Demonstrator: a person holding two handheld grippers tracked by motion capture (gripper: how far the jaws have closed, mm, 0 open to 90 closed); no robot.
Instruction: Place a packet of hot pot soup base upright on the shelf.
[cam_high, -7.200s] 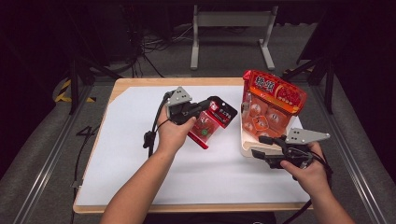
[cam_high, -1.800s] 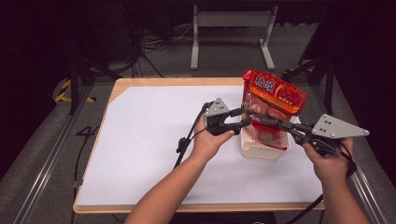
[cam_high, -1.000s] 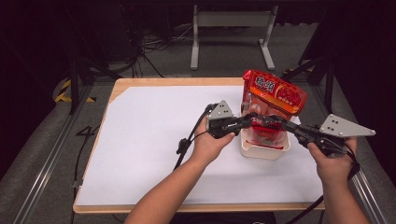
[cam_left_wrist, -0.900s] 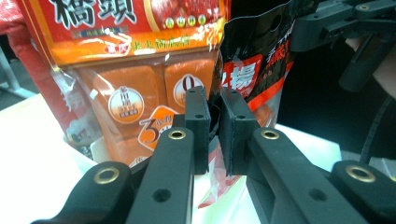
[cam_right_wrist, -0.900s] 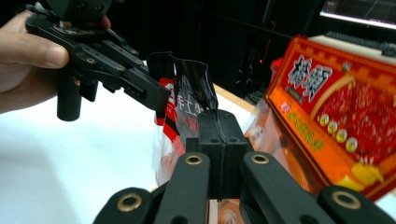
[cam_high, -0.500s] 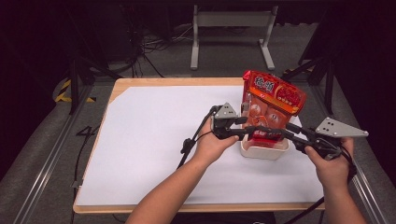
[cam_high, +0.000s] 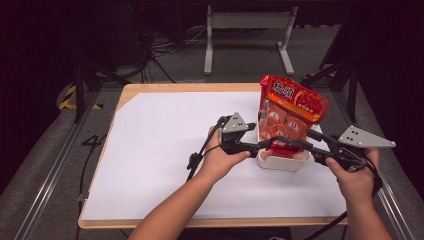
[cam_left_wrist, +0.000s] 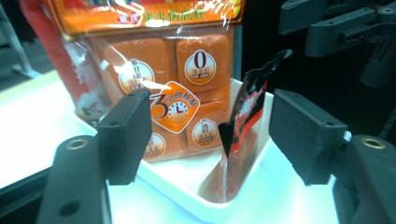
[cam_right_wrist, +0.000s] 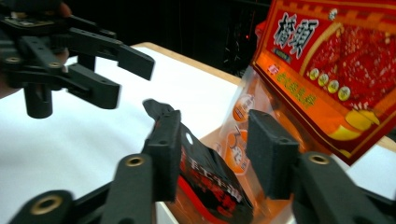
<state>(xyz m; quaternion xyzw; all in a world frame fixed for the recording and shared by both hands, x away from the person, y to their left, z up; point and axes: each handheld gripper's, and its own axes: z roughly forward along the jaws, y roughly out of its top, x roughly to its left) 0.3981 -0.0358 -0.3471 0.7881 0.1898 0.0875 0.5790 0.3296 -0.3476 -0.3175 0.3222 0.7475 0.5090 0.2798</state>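
Left tongs (cam_left_wrist: 208, 135) parted, sachet (cam_left_wrist: 240, 135) standing between

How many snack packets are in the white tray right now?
2. The big orange packet stands upright at the back of the white tray. The small red-and-black packet stands in front of it, near the tray's front wall. Others may be hidden behind them.

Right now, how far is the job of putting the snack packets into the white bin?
Done: the large orange bag and the small red-black packet both stand in the white bin. In hand: the left gripper and right gripper have just been opening, their pads off the packet. Left: probably only drawing both grippers away.
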